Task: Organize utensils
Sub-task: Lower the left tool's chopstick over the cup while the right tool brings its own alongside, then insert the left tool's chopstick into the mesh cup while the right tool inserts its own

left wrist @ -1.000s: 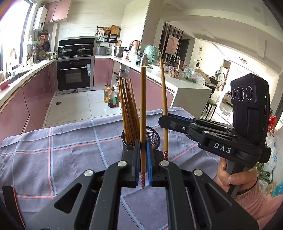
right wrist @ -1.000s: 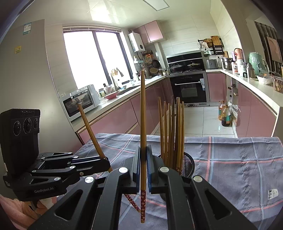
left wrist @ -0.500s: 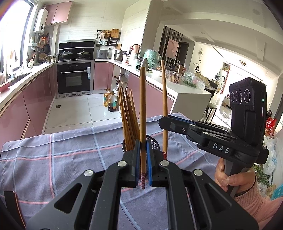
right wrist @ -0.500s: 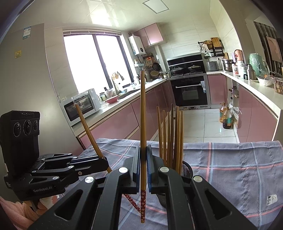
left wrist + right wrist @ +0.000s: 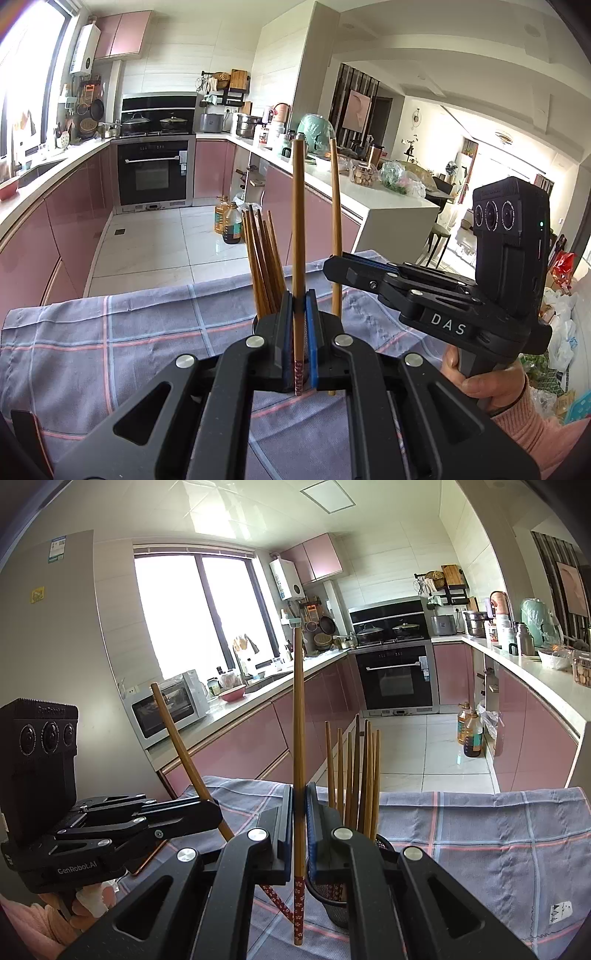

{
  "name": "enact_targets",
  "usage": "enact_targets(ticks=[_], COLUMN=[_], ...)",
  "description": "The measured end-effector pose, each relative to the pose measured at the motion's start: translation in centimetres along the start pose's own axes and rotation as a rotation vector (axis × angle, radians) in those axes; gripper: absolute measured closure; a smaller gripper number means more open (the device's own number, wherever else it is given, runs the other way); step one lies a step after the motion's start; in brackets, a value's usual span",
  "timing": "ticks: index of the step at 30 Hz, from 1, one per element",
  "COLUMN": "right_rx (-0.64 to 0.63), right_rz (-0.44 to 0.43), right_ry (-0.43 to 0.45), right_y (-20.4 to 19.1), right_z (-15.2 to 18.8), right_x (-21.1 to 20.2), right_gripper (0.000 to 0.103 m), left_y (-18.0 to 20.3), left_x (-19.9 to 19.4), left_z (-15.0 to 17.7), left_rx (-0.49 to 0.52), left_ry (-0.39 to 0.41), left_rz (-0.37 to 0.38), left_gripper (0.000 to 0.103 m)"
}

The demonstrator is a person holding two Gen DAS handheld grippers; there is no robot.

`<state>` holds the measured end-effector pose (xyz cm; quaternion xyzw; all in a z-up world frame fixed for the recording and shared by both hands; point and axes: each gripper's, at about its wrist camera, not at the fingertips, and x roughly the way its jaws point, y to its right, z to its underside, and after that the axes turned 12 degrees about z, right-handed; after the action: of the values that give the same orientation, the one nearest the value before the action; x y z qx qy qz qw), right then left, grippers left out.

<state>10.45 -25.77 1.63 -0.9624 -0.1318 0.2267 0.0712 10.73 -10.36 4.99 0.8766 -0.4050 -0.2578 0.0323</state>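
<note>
We hold two chopsticks up

Our left gripper (image 5: pixel 297 343) pinches one chopstick (image 5: pixel 297 236) tight. Our right gripper (image 5: pixel 300 830) pinches another chopstick (image 5: pixel 298 738) beside the mesh cup (image 5: pixel 334 904).

Mesh holder (image 5: pixel 332 897) mostly hidden behind right gripper (image 5: pixel 300 834); base unseen

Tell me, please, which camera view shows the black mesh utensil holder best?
The right wrist view: the mesh holder shows its rim and wall beside the right gripper. In the left wrist view the left gripper hides nearly all of it; only the chopsticks in it show.
</note>
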Motion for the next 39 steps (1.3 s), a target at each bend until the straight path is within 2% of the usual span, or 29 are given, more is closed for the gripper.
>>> enact_targets(ticks=[21,39], right_rx=[0.011,0.032], right_rz=[0.023,0.06], right_ry=[0.035,0.034], right_y=[0.6,1.2], right_z=[-1.0,-2.1], right_x=[-0.3,1.8], right_gripper=[0.097,0.097], left_y=[1.1,1.1], left_x=[0.9,1.1], left_z=[-2.1,-2.9], left_rx=[0.027,0.031], left_ry=[0.018,0.056], left_rz=[-0.013,-0.019], left_gripper=[0.095,0.095])
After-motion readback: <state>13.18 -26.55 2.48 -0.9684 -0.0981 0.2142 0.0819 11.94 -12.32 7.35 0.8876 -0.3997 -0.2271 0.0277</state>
